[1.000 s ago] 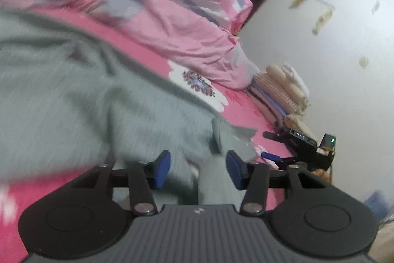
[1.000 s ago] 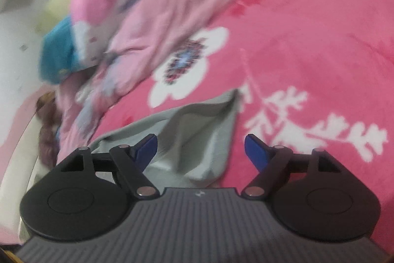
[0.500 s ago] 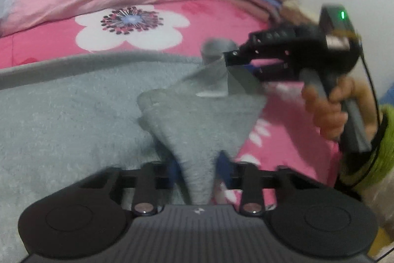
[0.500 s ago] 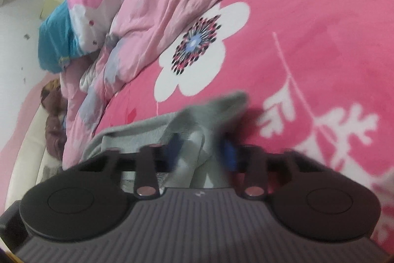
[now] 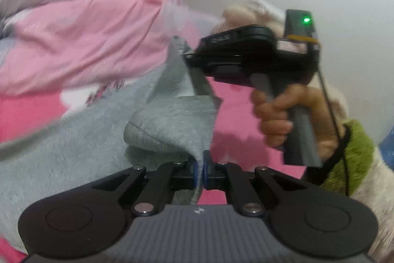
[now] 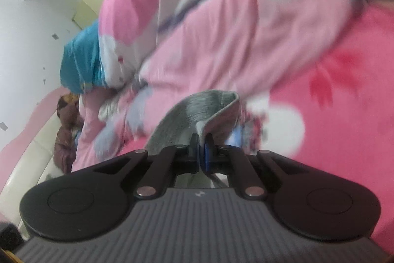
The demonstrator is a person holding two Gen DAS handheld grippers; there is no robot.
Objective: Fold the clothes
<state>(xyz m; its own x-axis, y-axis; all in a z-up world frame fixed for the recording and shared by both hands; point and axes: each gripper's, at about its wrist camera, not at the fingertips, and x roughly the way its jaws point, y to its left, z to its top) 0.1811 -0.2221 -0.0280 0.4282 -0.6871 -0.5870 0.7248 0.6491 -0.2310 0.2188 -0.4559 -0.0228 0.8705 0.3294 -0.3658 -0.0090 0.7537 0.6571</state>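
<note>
Gripping a grey fleece garment [image 5: 172, 122] at two spots along its edge, I hold it lifted off the bed [image 5: 236, 105] while most of its body lies spread on the pink flowered cover. My left tool [image 5: 200, 170] has its blue pads pressed together on a fold of the grey cloth right at the tip; my right tool [image 6: 200, 152] is likewise pinched on a curled hem of the same garment, as its own camera shows, with the cloth arching up and away from the tip. In the left view the right tool sits higher and further off, my hand [image 5: 283, 120] wrapped round its handle, and the fabric runs taut between the two grips. Holding two points apart like this, I judge, keeps the edge straight so it can be carried over the rest of the garment for a fold; how many folds it already carries I cannot tell from here. A rumpled pink quilt [image 6: 221, 24] is heaped at the far side of the bed, with a blue pillow [image 6: 81, 61] beyond it. No basket, box or drawer for clothes shows in either view; a pale stack near the wall [image 5: 256, 9] is too blurred to name.
</note>
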